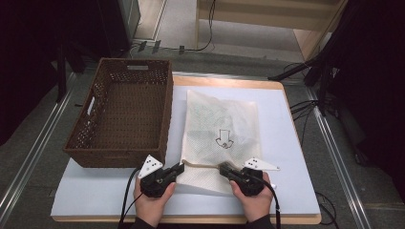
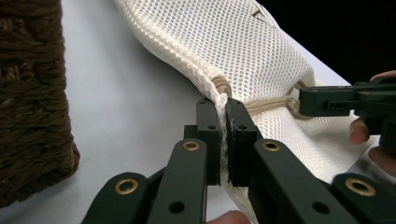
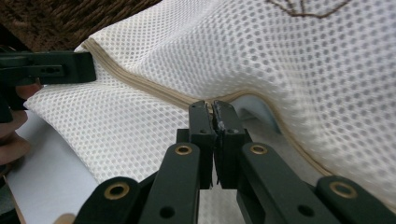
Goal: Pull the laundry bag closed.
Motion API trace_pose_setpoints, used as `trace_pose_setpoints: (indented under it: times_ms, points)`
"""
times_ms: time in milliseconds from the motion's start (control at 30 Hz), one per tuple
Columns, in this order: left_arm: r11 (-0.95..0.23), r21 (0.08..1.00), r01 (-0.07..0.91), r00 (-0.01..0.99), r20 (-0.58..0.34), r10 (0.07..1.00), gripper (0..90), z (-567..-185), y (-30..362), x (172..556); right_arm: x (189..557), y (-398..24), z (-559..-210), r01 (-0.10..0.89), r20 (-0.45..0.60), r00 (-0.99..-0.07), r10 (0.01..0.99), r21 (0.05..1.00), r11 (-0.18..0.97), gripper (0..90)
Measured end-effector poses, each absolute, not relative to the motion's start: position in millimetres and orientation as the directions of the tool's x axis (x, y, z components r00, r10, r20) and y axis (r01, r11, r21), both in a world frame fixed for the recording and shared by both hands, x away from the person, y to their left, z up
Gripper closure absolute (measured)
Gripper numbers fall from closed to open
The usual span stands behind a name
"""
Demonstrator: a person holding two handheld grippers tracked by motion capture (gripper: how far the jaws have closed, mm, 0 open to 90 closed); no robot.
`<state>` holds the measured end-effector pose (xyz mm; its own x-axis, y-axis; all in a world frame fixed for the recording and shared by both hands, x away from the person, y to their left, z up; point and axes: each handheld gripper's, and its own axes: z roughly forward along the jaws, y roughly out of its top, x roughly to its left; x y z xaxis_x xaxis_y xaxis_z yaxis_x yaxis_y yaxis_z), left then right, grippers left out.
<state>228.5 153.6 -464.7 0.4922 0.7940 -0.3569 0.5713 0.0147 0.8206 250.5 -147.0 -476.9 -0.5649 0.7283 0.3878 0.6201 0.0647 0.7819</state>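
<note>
The white mesh bag [image 1: 221,136] lies flat on the counter [image 1: 296,157], just beside the brown basket [image 1: 125,112]. The left gripper [image 1: 180,168] has its jaws clamped on the bag's near corner, and the right gripper [image 1: 222,167] has its jaws clamped on the tan zipper edge [image 3: 140,84]. This looks like opening the bag. Next, the right hand should probably pull sideways along the edge while the left holds firm.

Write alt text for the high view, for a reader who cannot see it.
Two hands at the table's near edge hold black grippers, the left gripper and right gripper each shut on the near hem of a white mesh bag lying flat on a pale mat. A brown woven basket stands empty to the bag's left.
</note>
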Motion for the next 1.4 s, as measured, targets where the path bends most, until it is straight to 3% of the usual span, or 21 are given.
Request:
trace_pose_setpoints:
  times_ms: [1400]
  points:
    - [0.012,0.826,0.563,0.501,-0.353,0.790,86.4,-464,155,227,241,-227,-479,0.627,0.397,-0.463,0.793,0.779,-0.024,88.1]
